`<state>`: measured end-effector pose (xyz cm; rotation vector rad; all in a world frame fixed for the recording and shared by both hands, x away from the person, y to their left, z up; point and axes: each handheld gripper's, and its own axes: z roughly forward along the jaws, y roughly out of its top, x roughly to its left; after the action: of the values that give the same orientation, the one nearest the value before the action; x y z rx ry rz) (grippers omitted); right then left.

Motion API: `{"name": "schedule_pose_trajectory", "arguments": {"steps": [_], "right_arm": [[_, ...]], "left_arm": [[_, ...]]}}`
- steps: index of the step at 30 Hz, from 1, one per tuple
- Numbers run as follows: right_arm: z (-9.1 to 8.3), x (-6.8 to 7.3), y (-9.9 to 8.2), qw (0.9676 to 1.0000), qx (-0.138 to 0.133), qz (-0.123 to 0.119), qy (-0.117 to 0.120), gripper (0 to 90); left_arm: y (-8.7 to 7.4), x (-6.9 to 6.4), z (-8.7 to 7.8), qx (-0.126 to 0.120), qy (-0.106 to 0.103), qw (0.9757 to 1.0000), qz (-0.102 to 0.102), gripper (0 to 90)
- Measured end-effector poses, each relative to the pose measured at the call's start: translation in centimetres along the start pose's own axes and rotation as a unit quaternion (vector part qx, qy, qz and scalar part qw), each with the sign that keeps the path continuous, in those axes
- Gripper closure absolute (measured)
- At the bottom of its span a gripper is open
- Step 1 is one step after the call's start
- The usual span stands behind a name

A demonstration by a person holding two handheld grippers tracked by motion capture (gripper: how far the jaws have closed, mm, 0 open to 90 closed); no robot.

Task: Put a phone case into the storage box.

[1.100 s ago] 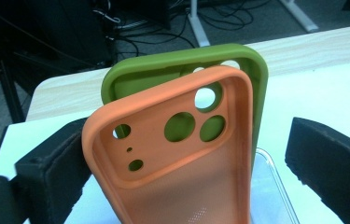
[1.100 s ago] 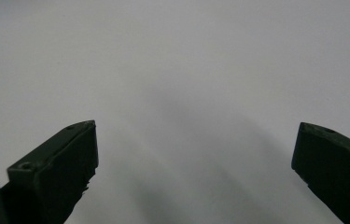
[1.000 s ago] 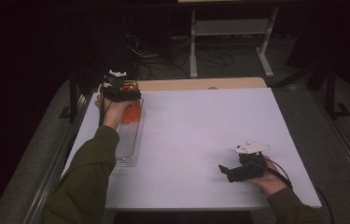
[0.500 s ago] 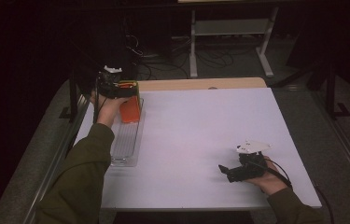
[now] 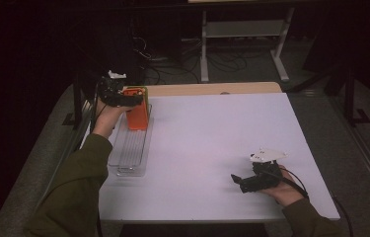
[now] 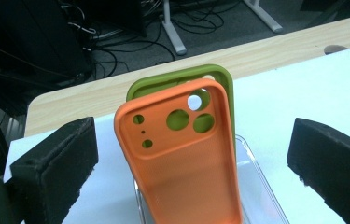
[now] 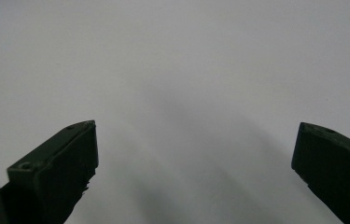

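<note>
Left hand-held gripper, raised at the table's far-left corner, gapes around the upright orange phone case, camera holes uppermost; right hand-held gripper rests released.

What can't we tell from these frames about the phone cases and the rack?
- Green case: left gripper view, mostly hidden behind the orange case.
- Case bottoms and their seat in the clear rack: cut off by the lower edge there.
- High view: left claw covers the case tops; green case too small.

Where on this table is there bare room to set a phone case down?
The white table is bare between the clear tray and the right hand-held gripper. The tray's far end is crowded: orange case, green case, open left hand-held gripper.
</note>
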<state>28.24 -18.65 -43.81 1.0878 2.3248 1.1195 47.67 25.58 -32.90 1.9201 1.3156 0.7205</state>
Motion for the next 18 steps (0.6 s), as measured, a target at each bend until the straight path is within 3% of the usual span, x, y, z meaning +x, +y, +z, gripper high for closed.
{"name": "schedule_pose_trajectory", "arguments": {"steps": [2, 8, 12, 18], "right_arm": [[0.0, 0.0, 0.0, 1.0, 0.0, 0.0, 0.0, 0.0], [0.0, 0.0, 0.0, 1.0, 0.0, -0.002, 0.0, 0.0], [0.0, 0.1, 0.0, 1.0, 0.001, 0.001, 0.002, 0.0], [0.0, 0.1, 0.1, 1.0, 0.0, 0.001, 0.002, 0.0]], "left_arm": [[-0.2, 0.0, -0.2, 0.002, -0.006, 1.0, 0.005, 1.5], [-1.0, -0.3, -0.7, -0.005, -0.049, 0.9987, 0.013, 1.5], [-1.5, -0.8, -0.9, -0.005, -0.084, 0.9962, 0.024, 1.5], [-2.0, -1.9, -1.6, -0.008, -0.132, 0.9901, 0.045, 1.5]]}}
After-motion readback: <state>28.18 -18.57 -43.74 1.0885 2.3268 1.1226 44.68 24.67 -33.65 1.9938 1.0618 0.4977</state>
